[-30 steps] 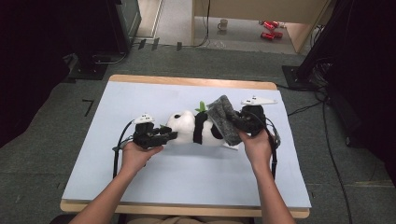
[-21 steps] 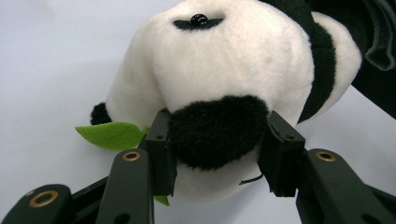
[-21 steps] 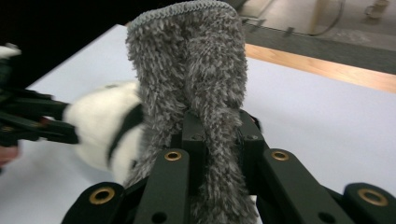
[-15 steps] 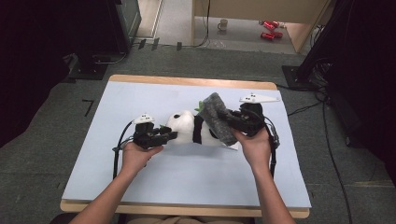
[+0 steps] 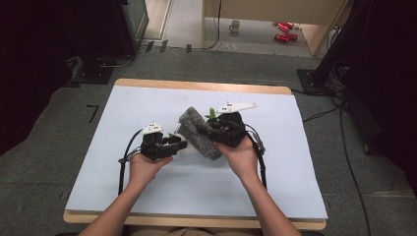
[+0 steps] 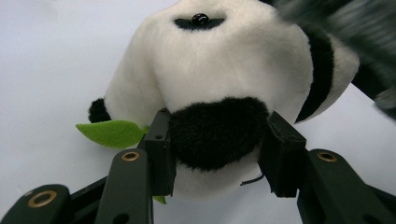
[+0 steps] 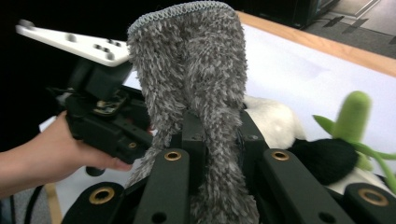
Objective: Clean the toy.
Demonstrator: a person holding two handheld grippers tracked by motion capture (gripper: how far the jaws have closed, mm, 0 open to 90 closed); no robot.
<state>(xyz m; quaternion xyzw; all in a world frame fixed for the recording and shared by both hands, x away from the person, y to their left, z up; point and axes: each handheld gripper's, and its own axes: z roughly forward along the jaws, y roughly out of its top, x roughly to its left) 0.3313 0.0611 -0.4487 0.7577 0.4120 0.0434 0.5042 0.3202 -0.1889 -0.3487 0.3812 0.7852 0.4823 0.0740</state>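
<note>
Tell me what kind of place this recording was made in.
Probably a lab or studio workspace, not a home. A wooden table covered with a plain pale sheet stands on grey carpet, dark equipment stands and loose cables ring it, and a person works a plush panda with handheld grippers.

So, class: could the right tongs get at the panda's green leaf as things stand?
Probably not yet: the right tongs are shut on the grey cloth, which hangs between them and the green leaf. They would need to let go of it first.
</note>
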